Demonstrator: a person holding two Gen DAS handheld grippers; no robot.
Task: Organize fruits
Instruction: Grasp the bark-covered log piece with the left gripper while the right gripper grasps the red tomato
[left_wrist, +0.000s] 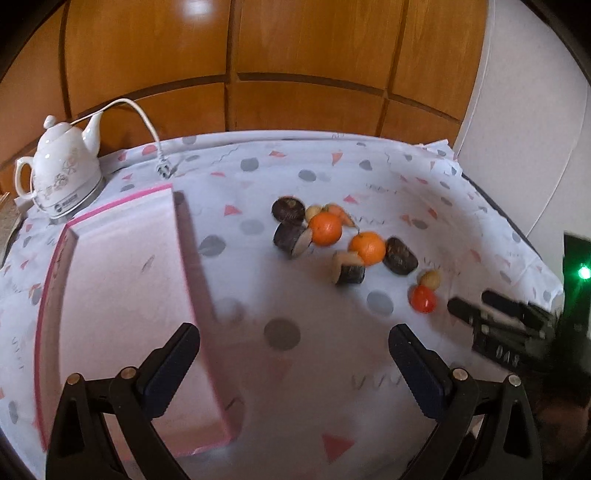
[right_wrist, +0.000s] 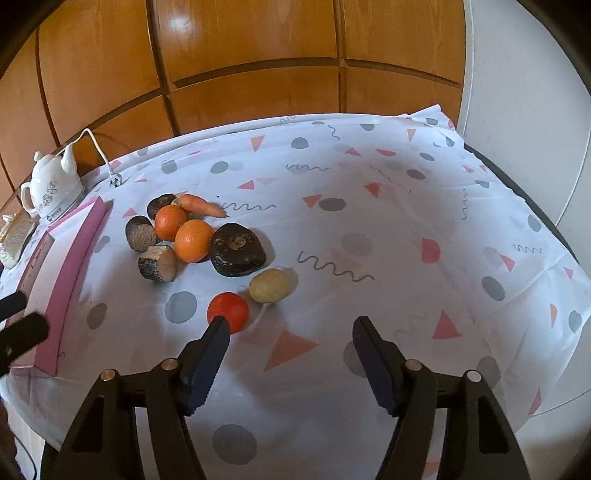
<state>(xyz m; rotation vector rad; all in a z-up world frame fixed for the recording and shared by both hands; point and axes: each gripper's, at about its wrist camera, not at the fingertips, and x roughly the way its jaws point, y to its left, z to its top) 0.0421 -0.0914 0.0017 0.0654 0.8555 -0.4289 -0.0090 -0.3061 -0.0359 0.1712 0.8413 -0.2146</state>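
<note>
Two oranges (right_wrist: 194, 240) (right_wrist: 169, 221), a red tomato (right_wrist: 228, 311), a potato (right_wrist: 269, 285), a carrot (right_wrist: 204, 205) and several dark cut root pieces (right_wrist: 237, 249) lie in a cluster on the patterned tablecloth. The same cluster shows in the left wrist view, with the oranges (left_wrist: 325, 229) (left_wrist: 368, 248) and the tomato (left_wrist: 423, 299). A pink open box (left_wrist: 122, 295) stands on the left. My right gripper (right_wrist: 290, 326) is open and empty, just short of the tomato. My left gripper (left_wrist: 293, 334) is open and empty, beside the box's right wall.
A white ceramic kettle (left_wrist: 62, 173) with a cord and plug (left_wrist: 162, 168) stands at the back left. Wooden panels rise behind the table. The table's right edge (right_wrist: 517, 192) drops away. The right gripper shows at the right of the left wrist view (left_wrist: 495, 314).
</note>
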